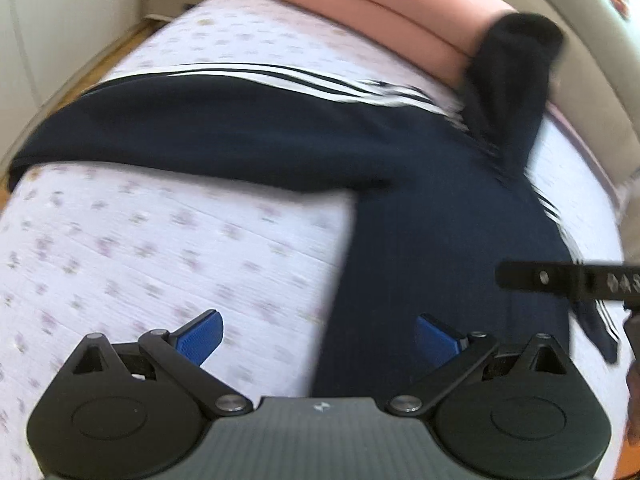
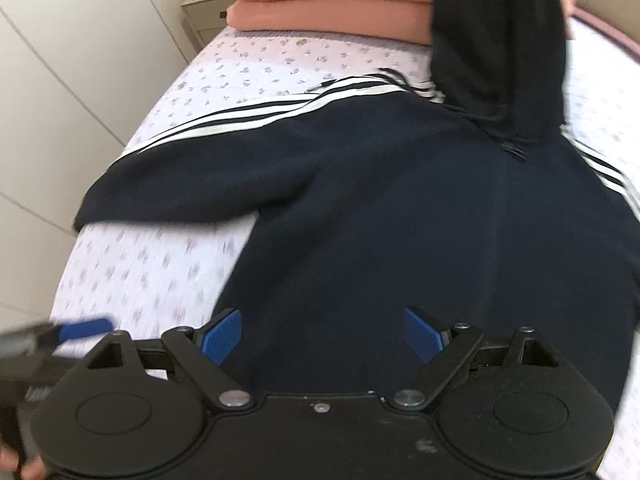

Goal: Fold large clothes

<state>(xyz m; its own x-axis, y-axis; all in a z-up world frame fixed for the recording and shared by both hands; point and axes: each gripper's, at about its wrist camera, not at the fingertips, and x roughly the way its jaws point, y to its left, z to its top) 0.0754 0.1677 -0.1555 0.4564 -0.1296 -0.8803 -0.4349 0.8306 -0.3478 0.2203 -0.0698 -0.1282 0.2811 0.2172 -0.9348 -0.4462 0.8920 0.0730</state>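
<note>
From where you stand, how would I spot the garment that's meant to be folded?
Start at the bed with its pale flowered sheet; near its head lies a stack of folded pink blankets. In front of that stack a navy hoodie is spread flat, its hood reaching up onto the blankets. It is the only dark thing there, with white stripes along the sleeves.

No words, numbers or brand names can be read in either view. The hoodie [image 2: 400, 208] bears only white stripes.
</note>
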